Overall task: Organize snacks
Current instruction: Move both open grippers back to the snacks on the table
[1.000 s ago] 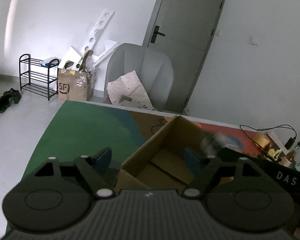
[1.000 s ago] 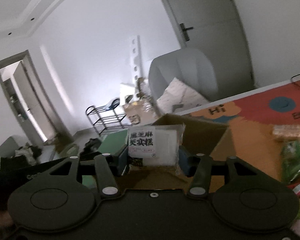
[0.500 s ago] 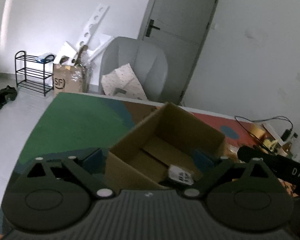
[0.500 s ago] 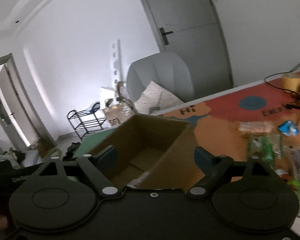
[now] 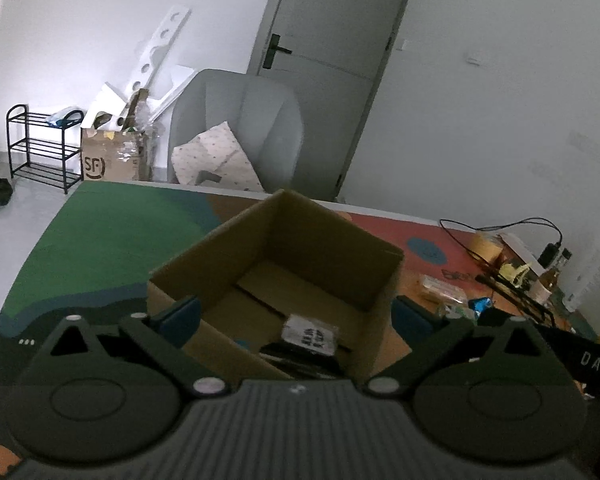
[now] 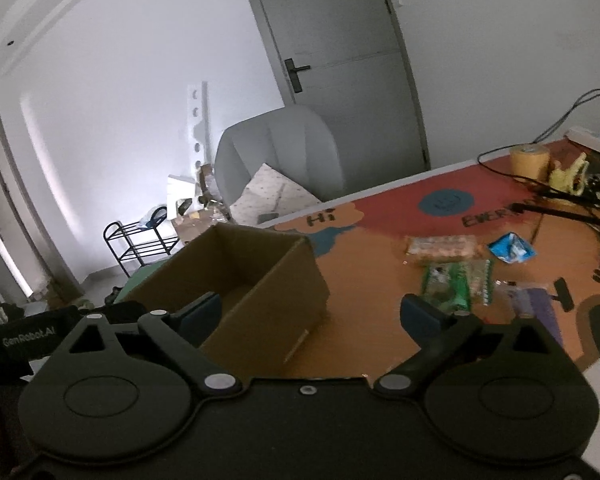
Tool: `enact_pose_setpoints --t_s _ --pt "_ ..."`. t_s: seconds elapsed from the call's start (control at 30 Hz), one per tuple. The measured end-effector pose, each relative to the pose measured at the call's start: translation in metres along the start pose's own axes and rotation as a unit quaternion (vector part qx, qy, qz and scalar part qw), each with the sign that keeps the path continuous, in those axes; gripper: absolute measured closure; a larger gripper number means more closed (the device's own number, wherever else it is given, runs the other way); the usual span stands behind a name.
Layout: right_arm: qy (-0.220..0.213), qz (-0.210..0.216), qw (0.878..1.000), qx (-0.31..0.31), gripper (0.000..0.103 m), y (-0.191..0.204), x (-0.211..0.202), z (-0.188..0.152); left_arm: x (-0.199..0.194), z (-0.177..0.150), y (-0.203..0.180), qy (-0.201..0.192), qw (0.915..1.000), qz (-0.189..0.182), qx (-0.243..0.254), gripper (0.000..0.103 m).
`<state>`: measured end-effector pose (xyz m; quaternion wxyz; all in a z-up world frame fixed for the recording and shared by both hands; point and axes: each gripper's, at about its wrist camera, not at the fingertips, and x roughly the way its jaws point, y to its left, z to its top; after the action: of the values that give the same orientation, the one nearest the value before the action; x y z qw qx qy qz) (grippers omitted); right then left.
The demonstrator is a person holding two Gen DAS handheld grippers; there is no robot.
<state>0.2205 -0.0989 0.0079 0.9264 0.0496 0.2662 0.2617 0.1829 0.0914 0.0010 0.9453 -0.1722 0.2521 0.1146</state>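
Cardboard box (image 6: 256, 276) sits open-topped on the printed mat (image 6: 364, 312); one white-labelled packet (image 5: 310, 334) is seen lying flat on its floor, near the front-right corner in the left wrist view. Right gripper (image 6: 312, 314) jaws are opening, now wide, nothing between them but the box's near-right corner and bare mat. Left gripper (image 5: 296, 314) jaws are also opening, wide, empty, framed over the box mouth w/ no pad touching cardboard. Remaining snacks lie loose to the right of the box: green packet (image 6: 454, 282) just beyond the right gripper's right finger, long axis running roughly away from the fingers; tan bar packet (image 6: 440, 247) farther back, long axis crosswise; blue wrapper (image 6: 511, 249) beside it; purple packet (image 6: 538, 306) nearest the mat's right side. Right gripper is judged the nearer one for the next pick; green packet prob. first, approached by swinging right, jaws set across its short width. Open mat btwn box wall and snacks gives room. Cables and clutter (image 6: 560, 184) at the far right edge are to be avoided; the box's right wall is the edge to be cleared on return.
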Motion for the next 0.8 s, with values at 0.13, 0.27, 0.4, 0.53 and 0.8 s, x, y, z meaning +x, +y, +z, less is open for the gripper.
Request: enact_pose_setpoints --t_s 0.13,0.27,0.4,0.53,0.8 --pt "0.002 -0.01 1.0 0.0 0.002 -0.009 -0.007 -0.004 0.001 -0.005 -0.01 0.006 0.9999 -0.01 0.005 0.002" --pt "0.002 -0.022 1.0 0.005 0.001 -0.019 -0.015 -0.006 0.004 -0.01 -0.022 0.018 0.9995 -0.021 0.013 0.002" --pt "0.004 -0.031 0.999 0.008 0.0 -0.029 -0.021 -0.008 0.002 -0.015 -0.031 0.012 0.9992 -0.034 0.013 0.002" --pt "0.006 -0.041 0.999 0.01 0.0 -0.037 -0.028 -0.01 0.003 -0.019 -0.039 0.019 0.9987 -0.045 0.014 0.002" --pt "0.014 -0.056 0.998 0.016 0.0 -0.053 -0.037 -0.017 0.008 -0.033 -0.06 0.025 0.9973 -0.062 0.032 0.003"
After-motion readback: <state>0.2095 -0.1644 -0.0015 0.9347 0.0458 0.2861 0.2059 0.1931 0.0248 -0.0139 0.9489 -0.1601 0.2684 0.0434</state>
